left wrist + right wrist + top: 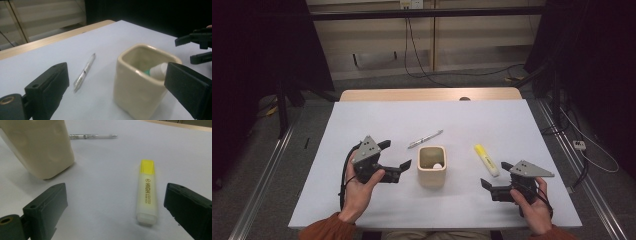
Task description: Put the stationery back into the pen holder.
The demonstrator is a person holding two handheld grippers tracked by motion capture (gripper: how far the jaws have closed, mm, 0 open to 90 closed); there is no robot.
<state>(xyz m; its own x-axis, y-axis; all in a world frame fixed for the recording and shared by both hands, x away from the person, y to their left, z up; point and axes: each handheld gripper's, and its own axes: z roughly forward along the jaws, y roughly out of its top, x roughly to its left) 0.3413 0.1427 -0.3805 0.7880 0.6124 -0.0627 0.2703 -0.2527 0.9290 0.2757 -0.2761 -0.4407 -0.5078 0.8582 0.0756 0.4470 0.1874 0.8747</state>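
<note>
Grippers spread beside the cup

High view: your left hand-held gripper (pixel 399 156) and right hand-held gripper (pixel 494 176) flank the cream square ceramic cup (pixel 432 166) on the white desk (pixel 512 125), both spread, holding nothing.

Left gripper view: a slim silver pen (pixel 85 72) lies left of the cup.

Right gripper view: the yellow plastic highlighter (pixel 147 191) lies flat between your jaws, untouched.
</note>
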